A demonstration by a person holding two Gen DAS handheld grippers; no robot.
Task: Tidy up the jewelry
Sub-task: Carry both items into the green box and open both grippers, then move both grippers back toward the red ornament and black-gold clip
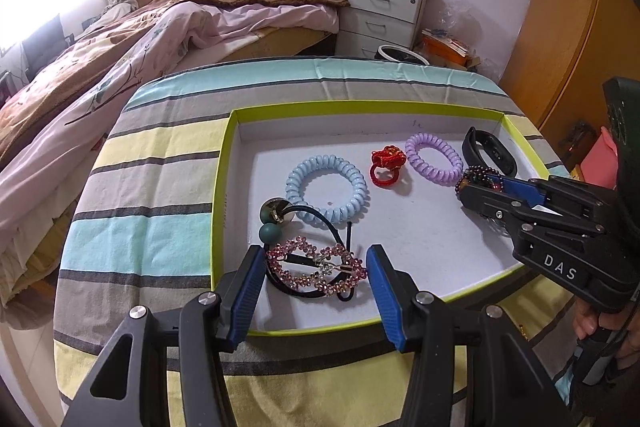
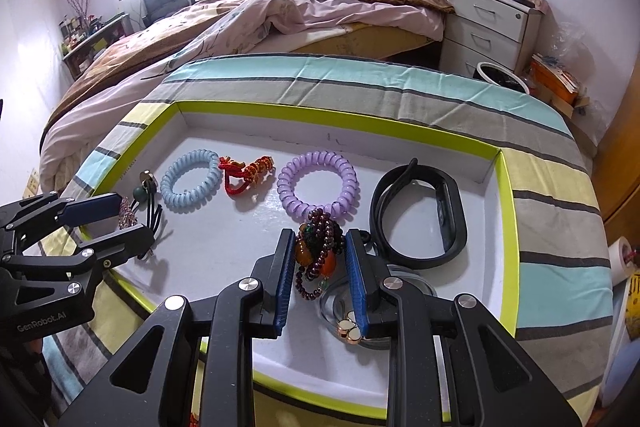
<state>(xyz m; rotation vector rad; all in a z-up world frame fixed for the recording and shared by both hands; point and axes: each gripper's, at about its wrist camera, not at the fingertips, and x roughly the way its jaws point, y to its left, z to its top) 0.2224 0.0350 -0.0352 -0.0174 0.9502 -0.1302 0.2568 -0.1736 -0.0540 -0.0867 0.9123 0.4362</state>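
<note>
On a round table with a striped cloth (image 1: 160, 155) sits a shallow white tray with a lime rim (image 1: 219, 203), and all the jewelry is inside it.

Left gripper (image 1: 316, 279) is at the tray's near-left corner, jaws spread wide, with the pink rhinestone clip (image 1: 316, 267) between the blue pads (image 1: 249, 287). The pads don't look like they're pressing on it, there's a gap on both sides. The clip lies on top of a black hair tie (image 1: 320, 227) with green beads (image 1: 269, 231), and the blue coil tie (image 1: 327, 189) is just behind that.

Right gripper (image 2: 320, 267) is over on the near-right side, jaws about half open and straddling the dark bead bracelet (image 2: 320, 227) with its orange beads. The pads (image 2: 285, 279) are close against the bunch, and I can't tell whether they actually have hold of it or just bracket it. Right under the near end of that gripper there's a small clear round dish (image 2: 332, 303) and a gold clover-shaped piece (image 2: 348, 329).

Rest of the tray, far side: red knotted ring thing (image 2: 248, 173) in the middle, purple coil tie (image 2: 318, 187) to its right touching the bead bracelet, and a black wristband (image 2: 420, 215) at far right.

A hand (image 1: 600, 323) shows at the right edge of the left view, holding the right gripper's handle.
</note>
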